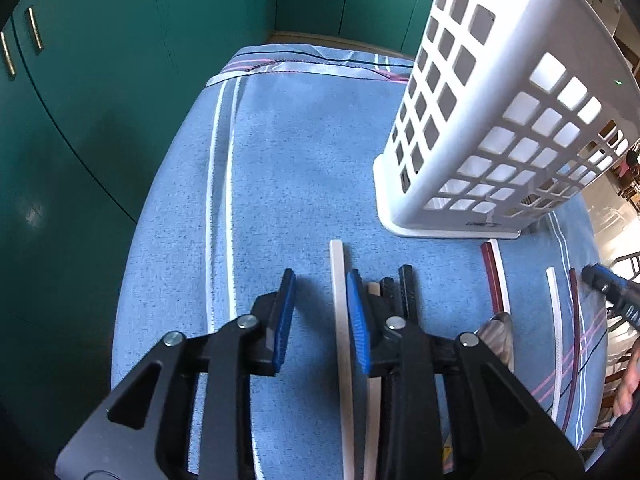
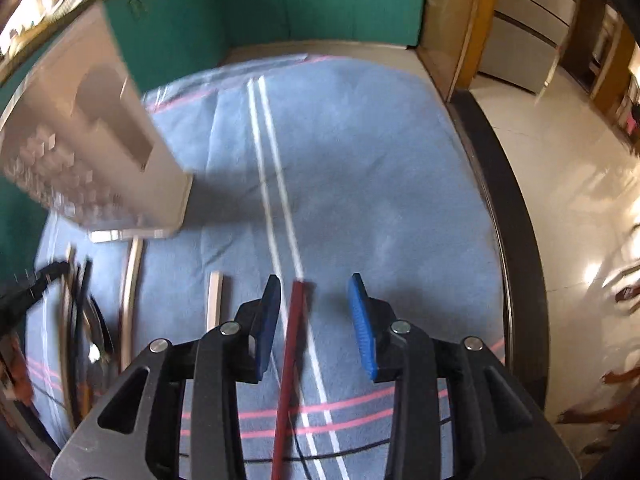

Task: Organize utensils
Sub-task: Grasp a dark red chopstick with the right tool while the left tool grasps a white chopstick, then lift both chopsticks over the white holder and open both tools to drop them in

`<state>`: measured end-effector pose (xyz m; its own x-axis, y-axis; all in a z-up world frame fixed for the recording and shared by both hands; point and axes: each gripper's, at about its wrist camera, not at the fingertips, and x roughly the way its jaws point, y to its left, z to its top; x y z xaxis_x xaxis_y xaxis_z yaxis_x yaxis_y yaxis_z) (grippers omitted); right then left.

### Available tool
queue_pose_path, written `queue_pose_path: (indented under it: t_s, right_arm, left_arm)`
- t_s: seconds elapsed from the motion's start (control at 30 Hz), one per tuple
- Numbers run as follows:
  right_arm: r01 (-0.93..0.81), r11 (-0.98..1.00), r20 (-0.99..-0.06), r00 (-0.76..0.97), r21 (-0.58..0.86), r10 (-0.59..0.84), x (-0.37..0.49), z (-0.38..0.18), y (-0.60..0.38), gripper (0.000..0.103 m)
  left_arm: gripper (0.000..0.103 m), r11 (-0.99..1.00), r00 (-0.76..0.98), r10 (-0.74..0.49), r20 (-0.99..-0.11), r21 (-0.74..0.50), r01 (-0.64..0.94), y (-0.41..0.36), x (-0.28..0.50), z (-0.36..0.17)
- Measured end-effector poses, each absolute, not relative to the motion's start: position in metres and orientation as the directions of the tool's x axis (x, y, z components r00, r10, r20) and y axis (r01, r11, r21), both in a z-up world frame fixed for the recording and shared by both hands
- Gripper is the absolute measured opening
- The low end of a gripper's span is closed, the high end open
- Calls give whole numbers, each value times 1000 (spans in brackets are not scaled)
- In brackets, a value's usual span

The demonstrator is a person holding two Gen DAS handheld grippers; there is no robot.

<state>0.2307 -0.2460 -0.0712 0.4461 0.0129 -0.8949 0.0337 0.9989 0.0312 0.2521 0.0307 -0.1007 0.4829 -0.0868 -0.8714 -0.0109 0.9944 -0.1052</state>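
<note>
Blue cloth (image 1: pixel 288 152) under both tools, left gripper (image 1: pixel 322 308) part open – empty, cream chopstick (image 1: pixel 340 300) between its pads, right gripper (image 2: pixel 316 316) part open over a maroon chopstick (image 2: pixel 294 344) – ungripped, white basket (image 1: pixel 500 120) far right.

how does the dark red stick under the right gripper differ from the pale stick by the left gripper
The dark red stick is maroon; the pale stick is cream. The dark red stick lies between the right gripper's open fingers; the pale stick lies just inside the left gripper's right finger. Both are long, thin and flat on the blue cloth.
</note>
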Motion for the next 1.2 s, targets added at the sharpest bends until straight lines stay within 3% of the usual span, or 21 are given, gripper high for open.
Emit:
queue_pose_path:
  t_s: [0.33,0.37,0.43,0.6,0.93,1.2]
  right_arm:
    - [-10,996,-897,436,-86,-73,214,-82,-221,32]
    - [-25,994,-893,442,-108,-86,214,-82,-216,30]
    - [-57,992,-891,448,-114,-77,213,-82,-208,9]
    - [-90,994,-889,458,-66,-17,206,-76,-200,7]
    - [-202,968,-743,623,150,245,146,43,-219,7]
    - [-294,934,-591,725,201,355,116,117,-225,7]
  left_arm:
    - [31,1000,455,-9,-890,-17,-14,20,272,-101]
    - [25,1000,456,13,-890,7,-16,18,272,-101]
    - [10,1000,465,28,-885,23,-15,15,270,-101]
    - [6,1000,492,-23,-870,-31,-7,13,252,-89]
    - [6,982,748,-164,-643,-179,61,32,159,61]
    - [6,968,852,-167,-496,-247,46,48,133,119]
